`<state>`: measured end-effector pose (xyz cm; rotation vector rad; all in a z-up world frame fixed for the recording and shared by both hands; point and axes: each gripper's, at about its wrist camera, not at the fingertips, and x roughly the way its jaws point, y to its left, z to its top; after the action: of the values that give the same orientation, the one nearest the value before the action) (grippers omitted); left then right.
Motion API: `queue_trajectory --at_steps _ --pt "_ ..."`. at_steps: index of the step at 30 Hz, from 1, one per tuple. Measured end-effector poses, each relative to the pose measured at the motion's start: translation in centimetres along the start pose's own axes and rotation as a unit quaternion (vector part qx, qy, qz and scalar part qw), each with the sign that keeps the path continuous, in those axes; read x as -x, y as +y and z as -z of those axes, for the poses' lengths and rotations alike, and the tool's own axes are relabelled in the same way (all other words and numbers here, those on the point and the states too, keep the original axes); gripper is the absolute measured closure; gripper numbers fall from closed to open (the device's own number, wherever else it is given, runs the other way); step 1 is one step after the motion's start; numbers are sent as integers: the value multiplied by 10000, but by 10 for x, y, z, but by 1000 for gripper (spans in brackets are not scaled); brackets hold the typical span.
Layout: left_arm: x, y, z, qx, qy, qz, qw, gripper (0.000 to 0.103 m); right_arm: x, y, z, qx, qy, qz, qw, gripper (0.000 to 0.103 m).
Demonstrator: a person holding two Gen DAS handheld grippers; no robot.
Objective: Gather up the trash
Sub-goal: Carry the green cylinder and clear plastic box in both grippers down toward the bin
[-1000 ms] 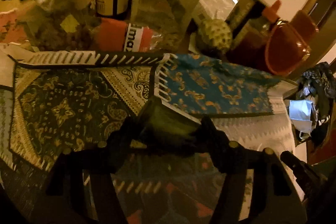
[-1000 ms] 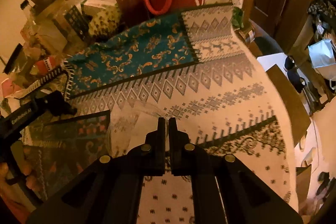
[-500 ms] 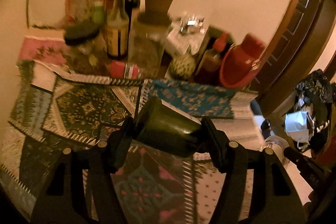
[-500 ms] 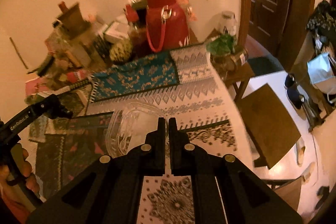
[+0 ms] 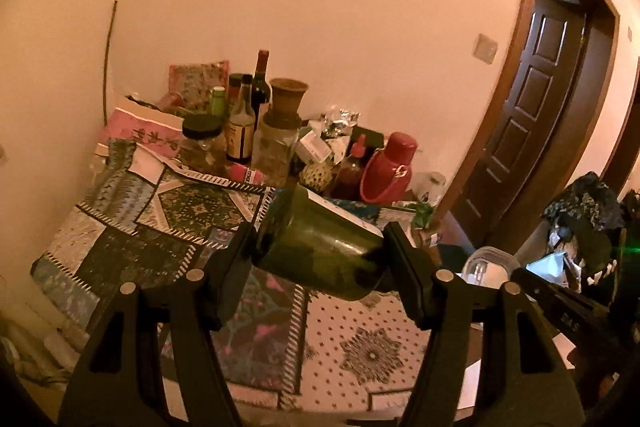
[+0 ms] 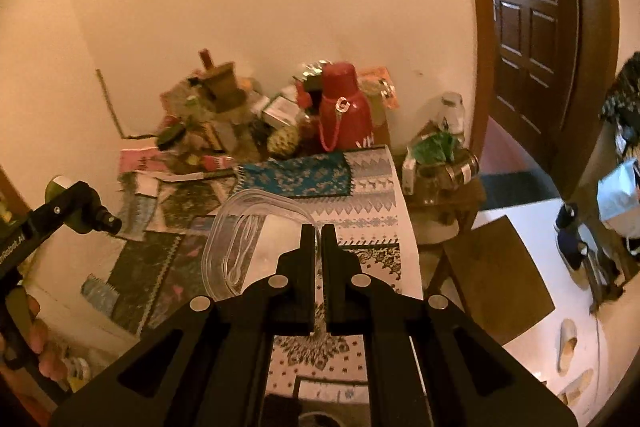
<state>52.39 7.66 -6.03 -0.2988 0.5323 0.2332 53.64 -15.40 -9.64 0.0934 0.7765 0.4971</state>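
Left wrist view: I am holding a dark green, smooth-walled glass jar [image 5: 320,247] crosswise in the left gripper [image 5: 318,259], its jaws standing fairly wide and pressing on the jar's two ends, above the patchwork-patterned tablecloth [image 5: 168,227]. Right wrist view: I am gripping the rim of a clear, thin-walled plastic container [image 6: 256,239] in the right gripper [image 6: 318,233], jaws nearly together on that thin edge; the container is hanging to the left of the fingers over the cloth.

Risks, as I judge them: the jar is being held by its ends on slick glass and is tilting, so a jolt could let it pivot or slide out and break on the table. The container is being pinched at one edge only (a light, flexible wall), so it could swing, flex free, or spill the pale utensil-like shape lying inside it. Swinging either load toward the crowded far end, where a red plastic flask [image 6: 342,107] and bottles are standing, could topple them.

Appearance: the jar is looking glossy and opaque-dark with a pale patch along one side; the container is looking transparent and rounded-rectangular.
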Motion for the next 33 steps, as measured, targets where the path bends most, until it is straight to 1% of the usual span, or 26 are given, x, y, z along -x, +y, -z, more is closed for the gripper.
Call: queue_trajectory --at_steps 3,8,12,18,23,27,31,33 --pt "28 -4 3 -45 -121 7 9999 39 22 7 4 43 -123 -164 9998 100" --pt "69 -1 9 -67 -268 139 9995 39 56 20 16 104 -343 -268 9990 100" --pt "98 11 17 -67 -348 332 9988 39 81 36 30 138 -481 -241 9985 100" --pt "145 37 36 -178 -421 640 9969 39 121 68 68 64 -641 -80 9979 100" --pt "194 68 62 -278 -352 813 9957 39 152 98 105 -37 -650 28 9979 100" --pt "229 93 86 -393 -209 822 9956 39 174 123 139 -119 -589 98 9981 100" --pt "254 116 108 -431 -54 825 9956 39 189 138 168 -225 -484 151 9985 100" --pt "260 125 115 -423 42 850 9955 39 194 143 181 -287 -389 190 9987 100"
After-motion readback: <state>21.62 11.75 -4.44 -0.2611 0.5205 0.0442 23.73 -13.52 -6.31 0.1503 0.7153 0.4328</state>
